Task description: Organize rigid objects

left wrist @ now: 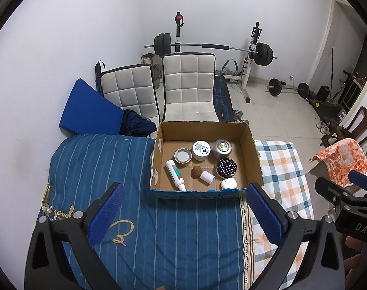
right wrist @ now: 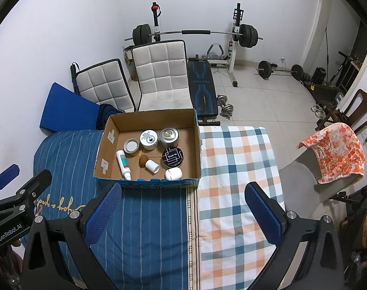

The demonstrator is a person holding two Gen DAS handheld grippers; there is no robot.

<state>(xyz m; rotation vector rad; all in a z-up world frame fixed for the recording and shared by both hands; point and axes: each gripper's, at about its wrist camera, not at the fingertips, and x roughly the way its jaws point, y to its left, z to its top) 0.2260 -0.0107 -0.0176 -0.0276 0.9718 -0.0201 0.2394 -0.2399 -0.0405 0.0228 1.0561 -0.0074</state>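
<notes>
From where I sit, the biggest thing under both cameras is the bed: a blue striped quilt (left wrist: 91, 169) on the left half and a checked blue, orange and white blanket (right wrist: 234, 169) on the right, the two meeting along a beaded seam. On that seam, at the far end of the bed, stands an open brown cardboard box (left wrist: 253, 149) with a blue lower front edge.

Everything small lies inside the box. Along the back I see three round tins in a row — a low silver tin with a white lid (left wrist: 182, 156), a taller white-topped tin with a dark logo (left wrist: 201, 149) and a plain silver tin with a shiny top (left wrist: 222, 148). In front of the last sits a black round tin with white line print (right wrist: 172, 156). A white tube with a teal band (right wrist: 123, 164) lies lengthwise near the left wall, its nozzle toward me. Between tube and black tin rest a brown walnut-like ball (left wrist: 196, 171) and a small white cylinder on its side (left wrist: 207, 176), just beside each other. A white rounded case (right wrist: 173, 173) sits at the front wall, near the right corner.

My left gripper (left wrist: 184, 197) hangs over the quilt short of the box, its blue-padded fingers spread wide and grasping nothing. My right gripper (right wrist: 183, 195) hovers likewise over the seam, fingers parted, unloaded — each appears at the edge of the other's view.
</notes>
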